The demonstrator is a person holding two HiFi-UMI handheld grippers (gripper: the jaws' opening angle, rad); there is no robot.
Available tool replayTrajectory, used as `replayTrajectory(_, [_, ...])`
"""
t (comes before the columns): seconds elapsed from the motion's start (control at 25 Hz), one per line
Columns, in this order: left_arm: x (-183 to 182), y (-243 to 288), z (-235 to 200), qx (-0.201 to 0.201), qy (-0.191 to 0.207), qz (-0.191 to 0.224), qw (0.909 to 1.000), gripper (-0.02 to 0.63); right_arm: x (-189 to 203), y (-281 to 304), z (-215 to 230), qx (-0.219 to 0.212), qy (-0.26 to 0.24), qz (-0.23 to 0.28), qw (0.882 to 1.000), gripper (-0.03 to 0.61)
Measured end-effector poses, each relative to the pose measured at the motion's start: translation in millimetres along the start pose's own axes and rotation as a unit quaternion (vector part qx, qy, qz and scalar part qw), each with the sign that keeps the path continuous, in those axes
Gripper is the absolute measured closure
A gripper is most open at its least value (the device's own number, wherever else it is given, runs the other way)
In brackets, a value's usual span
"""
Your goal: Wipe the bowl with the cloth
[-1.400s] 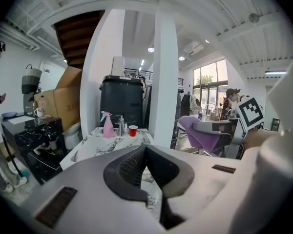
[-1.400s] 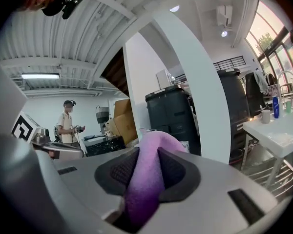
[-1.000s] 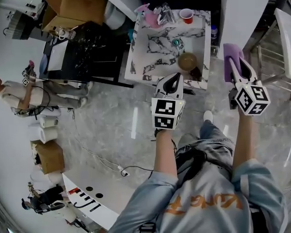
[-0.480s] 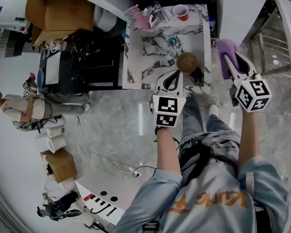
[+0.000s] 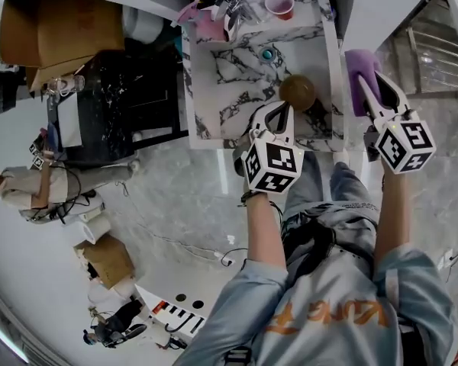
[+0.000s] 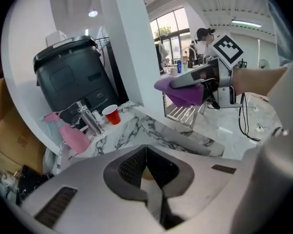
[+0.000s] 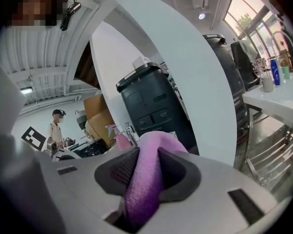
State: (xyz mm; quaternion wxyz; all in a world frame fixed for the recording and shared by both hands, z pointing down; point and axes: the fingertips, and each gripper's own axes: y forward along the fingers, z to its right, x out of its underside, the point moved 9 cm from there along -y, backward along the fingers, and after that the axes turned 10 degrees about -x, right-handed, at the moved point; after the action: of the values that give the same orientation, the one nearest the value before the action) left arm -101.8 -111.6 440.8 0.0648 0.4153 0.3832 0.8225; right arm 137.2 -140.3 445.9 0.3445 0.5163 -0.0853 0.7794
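A brown bowl [image 5: 298, 92] stands near the front right of the marble counter [image 5: 233, 90]. My left gripper [image 5: 282, 109] is shut and holds nothing, its tips just short of the bowl's near left side. In the left gripper view the shut gripper [image 6: 146, 161] hides most of the bowl, of which only a tan sliver [image 6: 145, 172] shows. My right gripper [image 5: 369, 81] hovers to the right of the counter, shut on a purple cloth [image 5: 360, 69]. The cloth [image 7: 147, 184] bulges out between the pads and also shows in the left gripper view [image 6: 181, 90].
A faucet [image 6: 89, 119], a pink spray bottle [image 5: 204, 23] and a red cup [image 5: 279, 4] stand at the counter's far end, with a teal drain [image 5: 268, 54] in the middle. A black bin [image 6: 72, 79], cardboard box [image 5: 57, 29] and metal rack [image 5: 443, 48] flank the counter.
Both grippers have come closer to the counter and lower. The left gripper has rolled and its tips now sit beside the bowl. The right still carries the cloth.
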Motion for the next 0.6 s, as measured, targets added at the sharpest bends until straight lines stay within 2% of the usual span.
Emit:
replayTrajectory(0.36, [10,48,4,0.096,0.076,-0.020,0.9923,0.592,23,11,15,0.053,0.032,-0.005,0.998,0.453])
replayTrajectory(0.6, [23,86,14,0.185,0.127,-0.050,0.9732,0.591,37,4,29,0.098,0.054,0.000,0.994,0.453])
